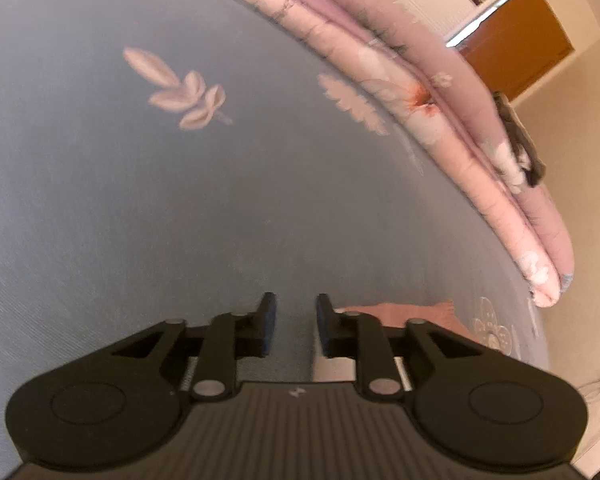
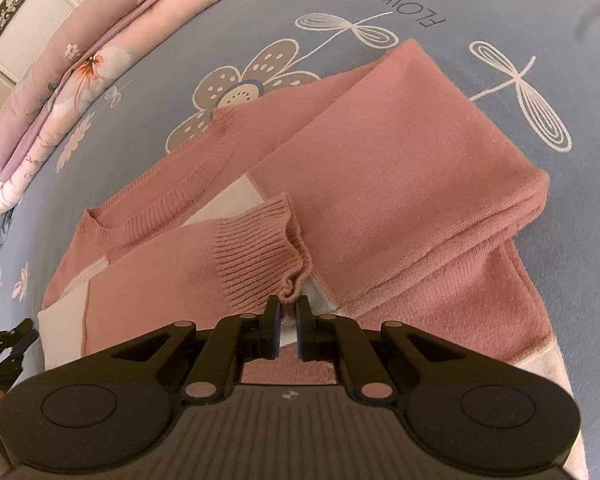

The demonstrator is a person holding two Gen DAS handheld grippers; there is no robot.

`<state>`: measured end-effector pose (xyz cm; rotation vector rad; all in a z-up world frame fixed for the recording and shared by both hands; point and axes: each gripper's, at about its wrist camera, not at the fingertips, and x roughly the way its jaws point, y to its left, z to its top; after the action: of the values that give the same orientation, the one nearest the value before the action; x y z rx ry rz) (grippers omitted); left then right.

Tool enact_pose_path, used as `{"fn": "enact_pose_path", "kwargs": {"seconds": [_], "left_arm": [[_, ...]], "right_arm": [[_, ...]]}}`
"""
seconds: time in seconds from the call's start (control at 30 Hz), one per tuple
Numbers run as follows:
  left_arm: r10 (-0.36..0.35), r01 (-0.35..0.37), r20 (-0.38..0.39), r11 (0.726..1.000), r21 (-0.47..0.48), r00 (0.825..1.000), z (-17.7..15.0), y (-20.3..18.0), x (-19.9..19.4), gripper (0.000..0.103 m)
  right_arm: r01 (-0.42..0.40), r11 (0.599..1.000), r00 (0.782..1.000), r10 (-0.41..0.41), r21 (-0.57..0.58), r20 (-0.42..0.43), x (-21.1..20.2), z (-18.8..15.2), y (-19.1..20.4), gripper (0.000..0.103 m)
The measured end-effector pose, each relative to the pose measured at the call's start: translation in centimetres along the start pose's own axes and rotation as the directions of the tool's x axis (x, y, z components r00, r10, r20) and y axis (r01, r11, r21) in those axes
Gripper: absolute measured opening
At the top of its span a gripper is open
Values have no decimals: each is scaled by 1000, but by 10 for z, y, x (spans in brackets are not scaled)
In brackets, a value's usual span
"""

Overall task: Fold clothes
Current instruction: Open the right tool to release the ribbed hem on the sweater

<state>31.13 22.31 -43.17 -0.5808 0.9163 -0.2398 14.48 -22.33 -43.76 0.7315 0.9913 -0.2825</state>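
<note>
Claw (image 2: pixel 288 304) on sweater cuff (image 2: pixel 260 256)

Soft, even warm light; fisheye bending at edges, left wrist view perhaps slightly motion-blurred.

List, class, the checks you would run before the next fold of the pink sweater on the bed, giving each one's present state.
1. Right gripper shut on the ribbed cuff: ok.
2. Left gripper holding nothing, jaws apart over the blue bedsheet: ok.
3. Pink sweater lying on the sheet, one side already folded over: ok.
4. Folded quilt clear of the sweater: ok.
5. Sweater's hem lying smooth: cannot tell, partly hidden.
</note>
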Motion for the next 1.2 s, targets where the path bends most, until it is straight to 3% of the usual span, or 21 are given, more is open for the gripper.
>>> {"fn": "enact_pose_path", "kwargs": {"seconds": [0.07, 0.2, 0.27, 0.33, 0.43, 0.5, 0.6, 0.77, 0.9, 0.93, 0.97, 1.03, 1.13, 1.2], "left_arm": [[-27, 28, -4, 998, 49, 1000, -5, -9, -14, 41], [-62, 79, -79, 970, 230, 995, -35, -33, -37, 42], [-24, 61, -110, 935, 349, 994, -54, -47, -42, 42], [28, 14, -99, 918, 396, 995, -71, -51, -51, 42], [56, -24, -82, 937, 348, 995, -79, -43, -63, 49], [66, -31, -92, 940, 339, 994, -88, -38, -69, 57], [56, -24, -105, 959, 282, 993, -98, -29, -68, 57], [71, -59, -61, 980, 189, 996, -105, -17, -54, 57], [113, -103, -40, 976, 191, 993, -112, -16, -45, 57], [123, -113, -34, 972, 205, 992, -113, -18, -46, 57], [132, -122, -28, 968, 219, 991, -114, -20, -46, 57], [141, -131, -32, 966, 223, 989, -115, -22, -47, 57], [155, -143, -34, 961, 237, 987, -118, -24, -48, 57], [166, -153, -33, 955, 256, 986, -120, -26, -48, 58]], "right_arm": [[7, 1000, 1000, -7, -1, 7, -1, 0, 2, 9], [16, 1000, 1000, -16, -9, 10, 0, 0, 4, 9], [16, 1000, 1000, -16, -9, 9, 0, 0, 4, 9], [28, 999, 1000, -27, -37, 15, -8, 0, 8, 16], [33, 995, 999, -31, -95, 28, -23, -6, 17, 19], [-8, 998, 1000, 8, -57, 3, -25, -13, 12, 29], [-132, 986, 991, 132, 99, 7, -20, -19, -6, 36], [-220, 932, 976, 212, 289, 58, -3, -25, -26, 40], [-221, 920, 975, 210, 324, 69, 4, -25, -27, 40], [-218, 919, 976, 207, 327, 70, 5, -25, -26, 38], [-206, 925, 979, 196, 318, 64, 4, -24, -25, 30], [-156, 942, 988, 154, 298, 29, 0, -20, -20, 26], [-90, 973, 996, 87, 212, 24, -16, -16, -11, 27], [-54, 989, 996, 42, 138, 84, -34, -12, -5, 28]]}}
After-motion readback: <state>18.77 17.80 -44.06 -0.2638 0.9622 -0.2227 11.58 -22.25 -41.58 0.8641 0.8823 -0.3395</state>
